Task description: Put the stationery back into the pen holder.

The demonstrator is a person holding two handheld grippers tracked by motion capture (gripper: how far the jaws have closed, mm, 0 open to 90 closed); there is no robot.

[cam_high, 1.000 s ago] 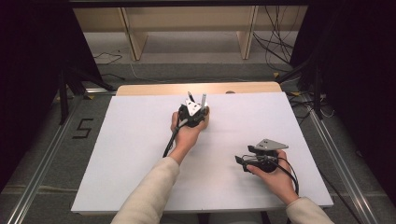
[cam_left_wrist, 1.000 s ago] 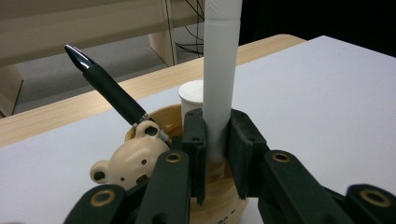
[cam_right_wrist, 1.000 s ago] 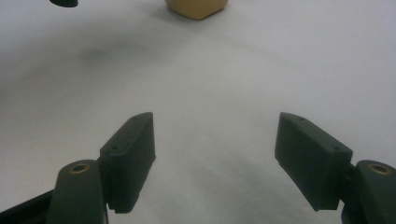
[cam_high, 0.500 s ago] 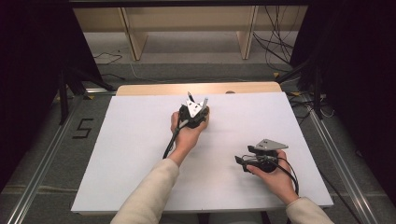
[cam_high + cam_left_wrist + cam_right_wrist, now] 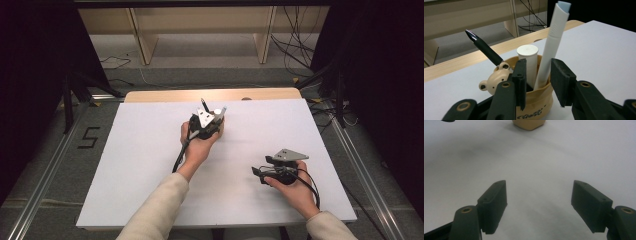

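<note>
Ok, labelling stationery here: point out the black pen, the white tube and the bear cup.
black pen [image 5: 485, 49], left gripper view, mid barrel.
white tube [image 5: 527, 50], left gripper view, flat cap.
bear cup [image 5: 537, 100], left gripper view, front wall.

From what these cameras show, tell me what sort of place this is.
Probably a lab or recording workspace, not a home. A white-topped table stands on grey carpet with metal rails along its sides, loose cables trail behind it, and dark curtains close off both sides.
</note>
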